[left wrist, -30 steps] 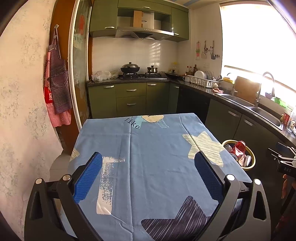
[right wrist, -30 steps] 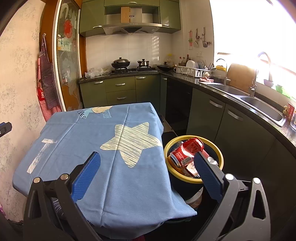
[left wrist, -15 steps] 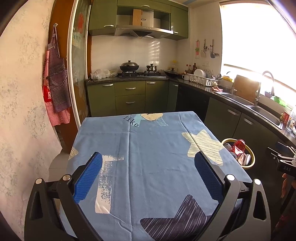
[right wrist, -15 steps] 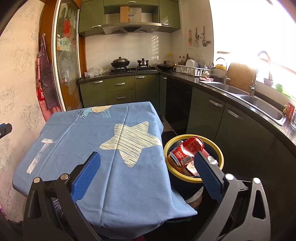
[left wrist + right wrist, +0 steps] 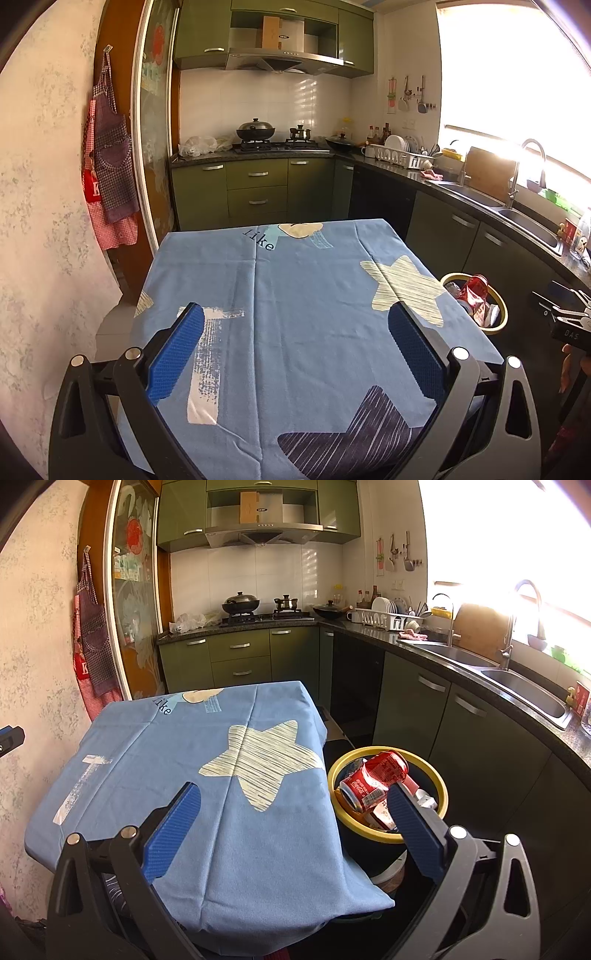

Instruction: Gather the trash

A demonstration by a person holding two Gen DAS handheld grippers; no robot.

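A dark trash bin with a yellow rim (image 5: pixel 439 786) stands on the floor to the right of the table; it also shows in the left wrist view (image 5: pixel 500 317). A crushed red cola can (image 5: pixel 373 781) lies on top of other wrappers inside it. My right gripper (image 5: pixel 295 814) is open and empty, held above the table's near right corner, its right finger beside the bin. My left gripper (image 5: pixel 295 338) is open and empty above the near half of the table (image 5: pixel 295 288), which has a blue star-patterned cloth with nothing lying on it.
Green kitchen cabinets (image 5: pixel 258 188) and a stove with pots (image 5: pixel 277 138) line the back wall. A dark counter with a sink (image 5: pixel 517 679) runs along the right. Aprons (image 5: pixel 110 158) hang on the left wall. The right gripper's body shows at the left wrist view's right edge (image 5: pixel 565 317).
Both views have shifted very slightly; the table sits a touch lower and nearer in the left wrist view. Both grippers stay open and empty.
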